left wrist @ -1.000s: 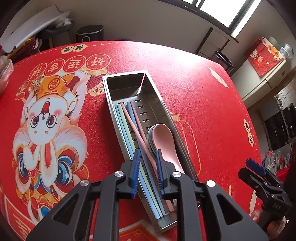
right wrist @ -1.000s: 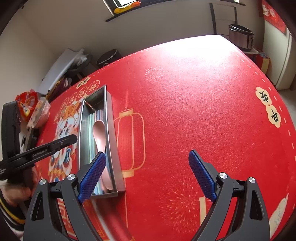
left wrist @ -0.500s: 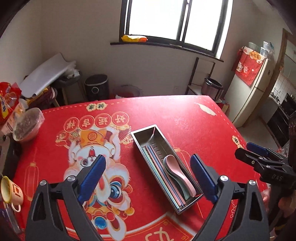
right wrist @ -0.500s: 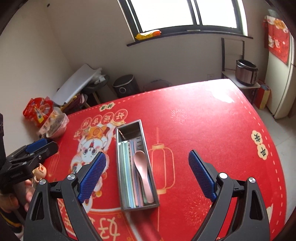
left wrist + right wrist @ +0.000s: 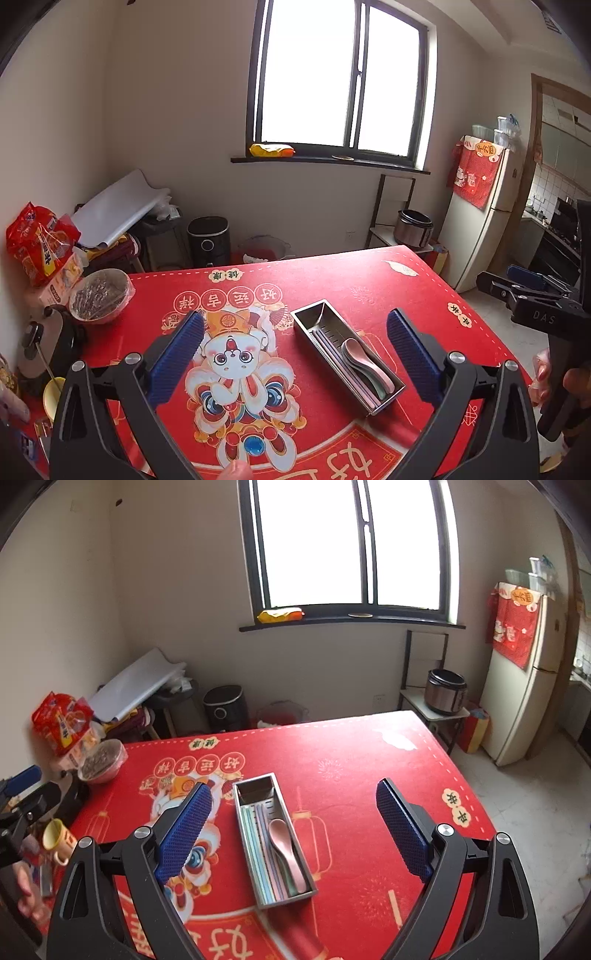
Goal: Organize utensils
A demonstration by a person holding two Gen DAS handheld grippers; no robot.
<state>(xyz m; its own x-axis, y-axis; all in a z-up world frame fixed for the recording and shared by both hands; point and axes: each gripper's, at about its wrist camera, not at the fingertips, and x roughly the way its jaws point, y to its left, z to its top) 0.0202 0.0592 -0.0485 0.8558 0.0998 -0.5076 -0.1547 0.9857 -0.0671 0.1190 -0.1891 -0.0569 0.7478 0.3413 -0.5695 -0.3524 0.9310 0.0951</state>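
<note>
Left tool: the black two-finger tool with blue ribbed pads [image 5: 295, 354] stands wide, nothing between its fingers; its jaws have just been opening, and the frames show them bare.
Right tool: its twin [image 5: 293, 829] is spread just as wide and holds nothing.
Tray: the long stainless-steel utensil tray [image 5: 256, 790] lies on the red festive cloth of the desk [image 5: 369, 775], well below both tools, its far end compartment bare.
Utensils: the pastel chopsticks in green, blue and pink [image 5: 260, 860] lie lengthwise in the near part of the tray; the pink plastic spoon [image 5: 282, 842] rests on another spoon beside them, bowls toward the middle.
Progress: I'd say the sorting looks finished, since I see no loose utensil on the cloth.
Risk: the spoons are stacked loosely against the chopsticks, so a knock on the tray rim from either tool coming down again could shift them or slide the tray on the cloth.
Risk, edges: the glass bowl covered in film [image 5: 99, 295] and the yellow mug [image 5: 55, 836] sit near the desk's left edge, close to the left hand's path; a careless sweep could tip them.
Change: a second ago the left tool was nearly closed right over the chopsticks in the tray; both views now take in the whole desk and the window [image 5: 340, 77], so both hands have lifted away.
</note>
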